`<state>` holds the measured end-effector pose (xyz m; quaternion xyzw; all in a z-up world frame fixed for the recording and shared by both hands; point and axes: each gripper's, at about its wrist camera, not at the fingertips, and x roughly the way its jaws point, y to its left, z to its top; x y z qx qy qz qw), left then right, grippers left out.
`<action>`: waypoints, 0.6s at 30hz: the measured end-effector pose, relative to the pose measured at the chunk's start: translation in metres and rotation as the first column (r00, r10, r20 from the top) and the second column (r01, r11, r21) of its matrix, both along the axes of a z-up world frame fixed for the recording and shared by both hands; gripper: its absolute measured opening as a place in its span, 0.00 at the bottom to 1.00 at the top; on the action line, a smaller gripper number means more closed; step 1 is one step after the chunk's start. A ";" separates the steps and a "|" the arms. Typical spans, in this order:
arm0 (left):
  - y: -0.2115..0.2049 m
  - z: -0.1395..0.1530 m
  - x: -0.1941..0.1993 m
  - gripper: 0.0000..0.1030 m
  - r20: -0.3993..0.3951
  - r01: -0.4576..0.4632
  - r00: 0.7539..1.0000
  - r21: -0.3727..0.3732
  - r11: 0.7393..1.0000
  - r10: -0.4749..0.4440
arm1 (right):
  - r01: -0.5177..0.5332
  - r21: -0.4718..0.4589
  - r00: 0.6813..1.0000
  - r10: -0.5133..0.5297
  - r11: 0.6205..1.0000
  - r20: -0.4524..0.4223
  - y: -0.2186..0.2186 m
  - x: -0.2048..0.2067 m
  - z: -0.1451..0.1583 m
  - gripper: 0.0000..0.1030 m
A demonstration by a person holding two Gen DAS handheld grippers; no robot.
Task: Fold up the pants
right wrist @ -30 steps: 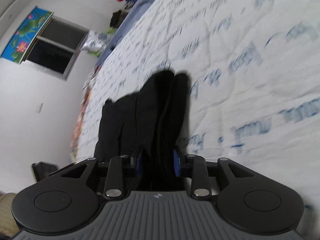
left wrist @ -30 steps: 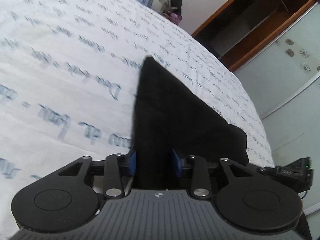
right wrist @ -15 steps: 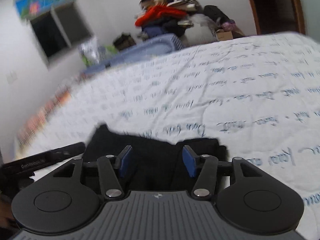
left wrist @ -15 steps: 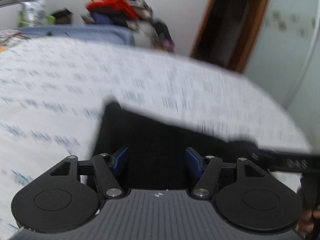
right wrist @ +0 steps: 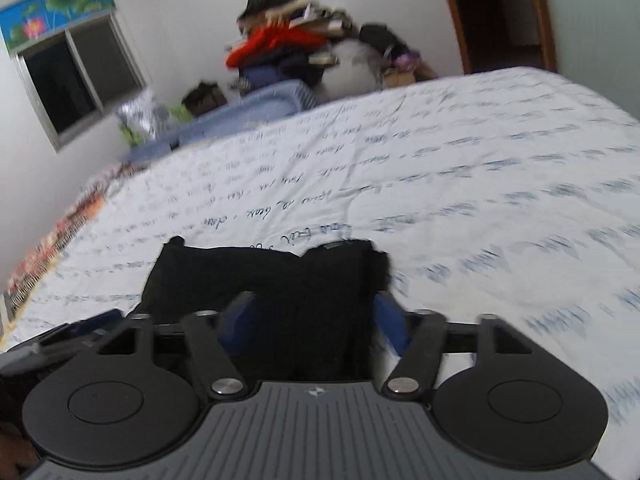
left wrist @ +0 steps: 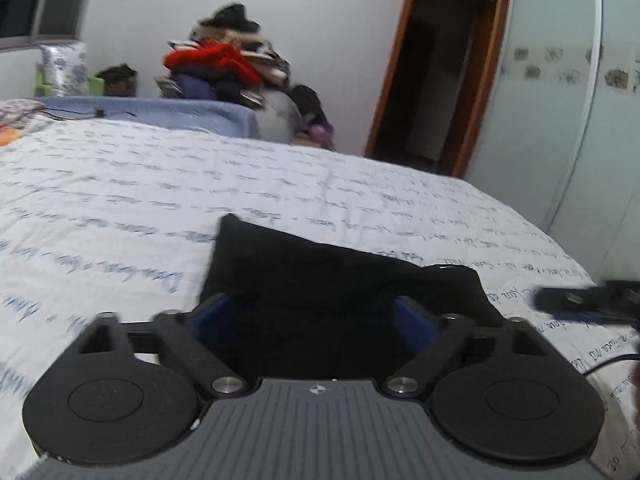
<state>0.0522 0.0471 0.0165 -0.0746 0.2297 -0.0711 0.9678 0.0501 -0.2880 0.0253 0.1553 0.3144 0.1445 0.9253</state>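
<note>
At twelve o'clock from my left gripper (left wrist: 312,316) and right gripper (right wrist: 316,320), the pants (left wrist: 340,280) lie folded on the bed (left wrist: 120,200). Both sets of fingers are opening wide, gripping nothing; snagging cloth could wreck the fold.

I see a white bedspread (left wrist: 120,184) printed with blue script, a clothes heap (left wrist: 224,64) by the far wall, a dark window (right wrist: 76,80), and what may be a wooden doorway (left wrist: 432,92), blurred.
</note>
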 end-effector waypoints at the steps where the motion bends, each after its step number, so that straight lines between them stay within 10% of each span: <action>1: -0.001 -0.003 -0.003 0.90 -0.019 0.001 1.000 0.008 1.000 -0.001 | 0.013 -0.013 1.000 -0.013 1.000 0.003 -0.005 -0.013 0.000 0.79; 5: 0.009 -0.009 -0.014 0.78 -0.122 -0.017 0.992 -0.051 0.999 0.011 | 0.066 -0.046 0.998 -0.067 0.997 -0.011 -0.030 -0.054 0.008 0.79; 10: 0.081 0.034 -0.055 0.80 -0.038 -0.101 0.994 -0.084 0.991 0.098 | 0.234 -0.256 0.972 -0.234 0.938 0.031 -0.102 -0.117 0.036 0.79; 16: 0.156 0.089 -0.070 0.84 0.133 -0.411 0.906 0.047 0.910 0.402 | 0.682 -0.301 0.727 -0.665 0.667 0.172 -0.210 -0.155 0.084 0.79; 18: 0.144 0.087 -0.062 0.84 0.120 -0.399 0.911 0.018 0.917 0.395 | 0.676 -0.312 0.737 -0.621 0.668 0.266 -0.182 -0.142 0.090 0.79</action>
